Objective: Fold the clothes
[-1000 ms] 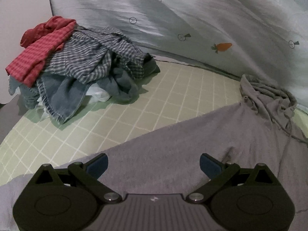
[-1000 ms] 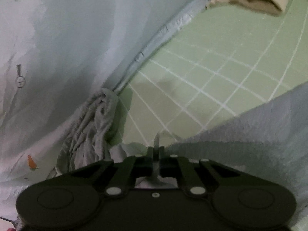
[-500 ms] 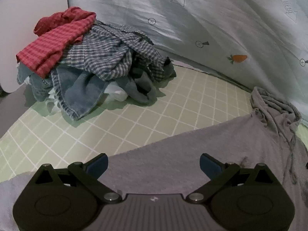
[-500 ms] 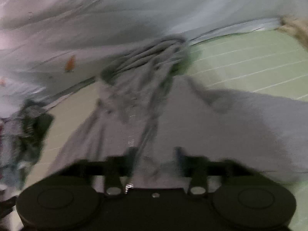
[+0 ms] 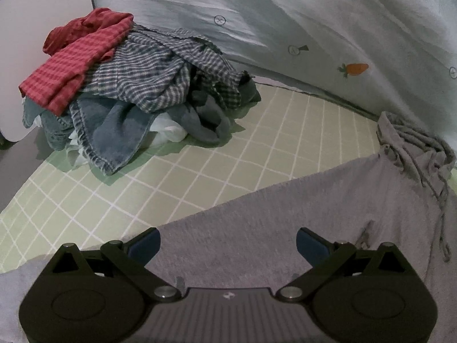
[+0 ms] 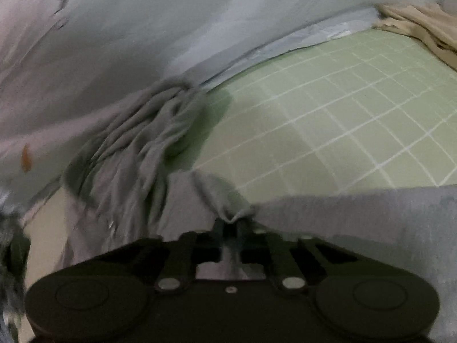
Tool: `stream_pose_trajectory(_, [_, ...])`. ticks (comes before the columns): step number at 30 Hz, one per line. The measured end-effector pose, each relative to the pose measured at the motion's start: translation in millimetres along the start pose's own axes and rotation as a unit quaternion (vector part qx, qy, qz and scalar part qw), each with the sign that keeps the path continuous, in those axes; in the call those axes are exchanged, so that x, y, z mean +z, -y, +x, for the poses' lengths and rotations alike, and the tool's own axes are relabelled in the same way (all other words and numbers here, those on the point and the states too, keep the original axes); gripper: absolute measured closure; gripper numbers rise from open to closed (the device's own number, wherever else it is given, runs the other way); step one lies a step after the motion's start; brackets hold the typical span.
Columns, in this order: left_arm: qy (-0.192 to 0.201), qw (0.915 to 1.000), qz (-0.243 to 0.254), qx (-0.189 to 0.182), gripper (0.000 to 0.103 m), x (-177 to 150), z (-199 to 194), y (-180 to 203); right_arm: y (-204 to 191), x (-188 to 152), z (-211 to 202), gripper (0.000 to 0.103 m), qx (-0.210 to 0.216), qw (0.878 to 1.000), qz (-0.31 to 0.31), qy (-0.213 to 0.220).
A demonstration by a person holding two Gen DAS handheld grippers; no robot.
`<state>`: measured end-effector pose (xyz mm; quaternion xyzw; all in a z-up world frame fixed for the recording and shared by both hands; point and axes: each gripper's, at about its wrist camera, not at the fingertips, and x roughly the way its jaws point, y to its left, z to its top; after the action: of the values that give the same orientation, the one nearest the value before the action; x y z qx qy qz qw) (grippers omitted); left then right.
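My right tongs are clenched on a fold of the grey garment. My left tongs are released above it, the clothes pile far ahead-left.

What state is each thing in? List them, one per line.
Left gripper: jaws open, nothing between them, above the grey garment.
Right gripper: jaws shut on a pinch of grey garment.
Grey garment: spread flat, bunched at its far end.
Clothes pile: unfolded heap.
Red checked shirt: crumpled atop the pile.
Beige cloth: rumpled.
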<state>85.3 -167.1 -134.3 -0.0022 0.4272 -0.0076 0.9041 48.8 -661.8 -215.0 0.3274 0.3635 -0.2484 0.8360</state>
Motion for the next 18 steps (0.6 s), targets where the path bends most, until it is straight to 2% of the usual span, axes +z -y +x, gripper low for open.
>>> stream_pose_trajectory(9, [-0.004,1.0,-0.003,0.007,0.002,0,2,-1,-4,19,13,0.102,-0.043,0.998,-0.042,0.017])
stream_pose_trajectory(13, [-0.002,0.9996,-0.025,0.008,0.002,1,0,-14,-13,21,13,0.099,-0.066,0.995,-0.067,0.012])
stream_pose_trajectory(15, [0.002,0.999,-0.044,0.008,0.002,1,-3,-25,-21,15,8,0.075,-0.086,0.993,-0.084,0.013])
stream_pose_trajectory(16, [0.005,0.9986,-0.052,0.009,0.002,1,-5,-30,-26,9,3,0.028,-0.099,0.991,-0.093,0.018])
stream_pose_trajectory(17, [0.01,0.998,-0.06,0.015,0.002,0,-7,-37,-34,0,-3,0.003,-0.11,0.988,-0.108,0.023])
stream_pose_trajectory(18, [0.012,0.9974,-0.066,0.024,0.002,-1,-8,-44,-42,-11,-11,0.005,-0.113,0.985,-0.127,0.033])
